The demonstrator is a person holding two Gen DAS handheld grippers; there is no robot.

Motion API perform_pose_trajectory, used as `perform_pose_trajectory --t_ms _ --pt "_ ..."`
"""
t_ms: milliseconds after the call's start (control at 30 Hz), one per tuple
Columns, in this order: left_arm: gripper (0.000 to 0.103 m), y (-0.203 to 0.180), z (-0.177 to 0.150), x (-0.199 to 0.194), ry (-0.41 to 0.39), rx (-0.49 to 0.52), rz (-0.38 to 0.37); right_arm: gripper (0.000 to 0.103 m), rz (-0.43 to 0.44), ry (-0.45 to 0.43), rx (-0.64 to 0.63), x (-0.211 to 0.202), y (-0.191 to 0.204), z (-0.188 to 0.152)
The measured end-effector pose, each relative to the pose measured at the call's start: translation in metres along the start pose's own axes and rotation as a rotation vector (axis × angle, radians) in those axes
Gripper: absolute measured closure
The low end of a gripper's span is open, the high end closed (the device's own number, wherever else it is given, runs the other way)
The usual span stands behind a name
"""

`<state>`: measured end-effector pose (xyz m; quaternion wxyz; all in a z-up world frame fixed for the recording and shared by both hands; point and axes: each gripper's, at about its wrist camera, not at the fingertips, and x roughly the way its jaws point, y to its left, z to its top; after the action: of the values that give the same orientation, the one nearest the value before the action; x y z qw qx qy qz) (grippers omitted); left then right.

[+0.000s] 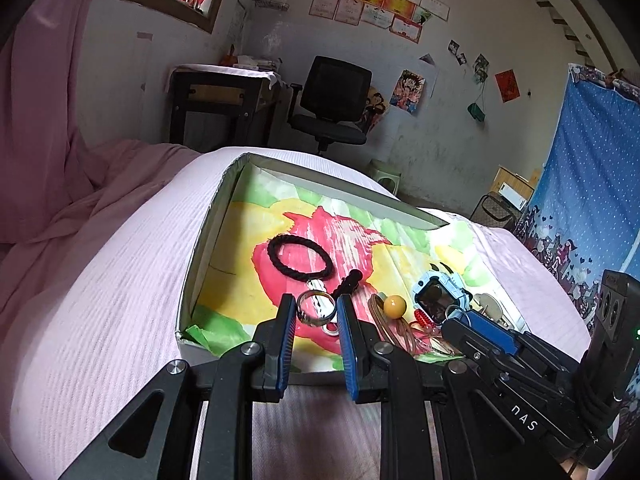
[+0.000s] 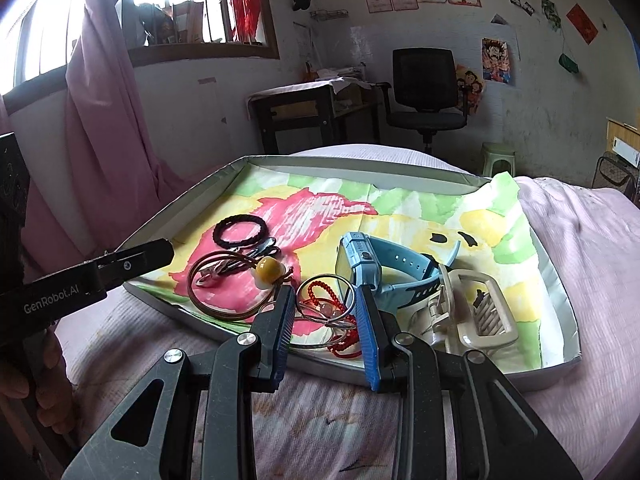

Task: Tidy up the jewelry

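Observation:
A shallow grey tray [image 1: 200, 248] [image 2: 440, 168], lined with paper painted in bright colours, lies on the pink bed. In it are a black hair tie [image 1: 300, 258] [image 2: 240, 230], an amber bead on brown cord [image 1: 395, 305] [image 2: 270, 268], a blue watch [image 1: 440, 294] [image 2: 380, 268], a red cord bracelet [image 2: 320, 294] and a cream claw clip [image 2: 476, 312]. My left gripper [image 1: 316, 318] is shut on a wide silver ring [image 1: 306, 314] over the tray's near edge. My right gripper [image 2: 325, 308] [image 1: 460, 316] is shut on a thin metal hoop [image 2: 347, 280] beside the watch.
A pink bedspread [image 1: 100, 300] surrounds the tray, with a pink curtain [image 2: 104, 120] to the left. Beyond the bed stand a dark desk [image 2: 304, 112], a black office chair [image 1: 332, 100] and a green stool [image 2: 496, 156]. A blue patterned cloth [image 1: 592, 184] hangs at the right.

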<state>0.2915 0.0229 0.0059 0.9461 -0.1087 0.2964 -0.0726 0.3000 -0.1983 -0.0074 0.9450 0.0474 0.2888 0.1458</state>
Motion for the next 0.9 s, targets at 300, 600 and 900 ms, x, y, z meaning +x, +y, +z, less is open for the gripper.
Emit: perform_pose_trajectory --t_ms 300,600,900 --pt "0.08 0.001 -0.003 0.005 0.006 0.009 -0.006 0.075 0.001 0.0 0.0 0.001 0.0 0.0" --pt "0.055 -0.002 -0.003 -0.005 -0.014 0.024 -0.016 0.075 -0.013 -0.021 0.008 -0.004 -0.002 0.0" --pt "0.029 0.002 -0.001 -0.021 -0.064 0.012 0.011 0.06 -0.065 -0.12 0.018 -0.031 -0.005 -0.001"
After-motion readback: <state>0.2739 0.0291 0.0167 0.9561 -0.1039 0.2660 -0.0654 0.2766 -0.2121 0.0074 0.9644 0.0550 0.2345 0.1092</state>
